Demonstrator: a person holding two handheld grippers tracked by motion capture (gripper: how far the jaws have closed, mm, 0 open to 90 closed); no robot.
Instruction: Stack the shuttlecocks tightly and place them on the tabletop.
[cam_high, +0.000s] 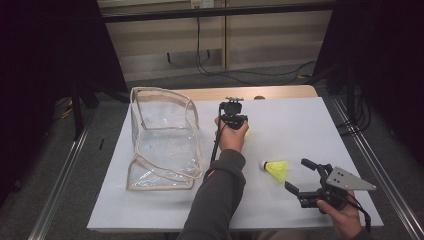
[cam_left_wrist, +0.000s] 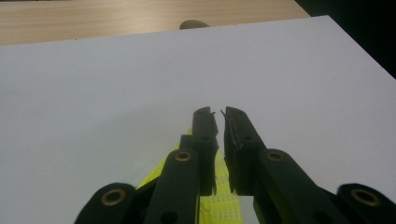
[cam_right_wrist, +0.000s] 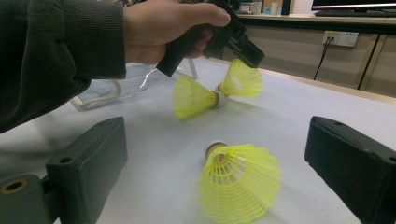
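On the white table sheet (cam_high: 300, 130), we see the left gripper (cam_right_wrist: 243, 46) pinching the rim of a yellow plastic-skirted shuttlecock (cam_right_wrist: 243, 79), its jaws nearly shut on the mesh edge. A second yellow shuttlecock (cam_right_wrist: 191, 98) lies touching it, cork to cork. Nearer us, a third yellow shuttlecock (cam_high: 276, 169) rests between the wide-open jaws of the right gripper (cam_high: 304, 176), untouched. Left of the hand stands a clear plastic pouch with beige trim (cam_high: 162, 142), mouth open, and it looks empty to us. We judge the grip thin: the skirt could flex and slip free on lifting, or the lift could knock the neighbouring shuttlecock away.
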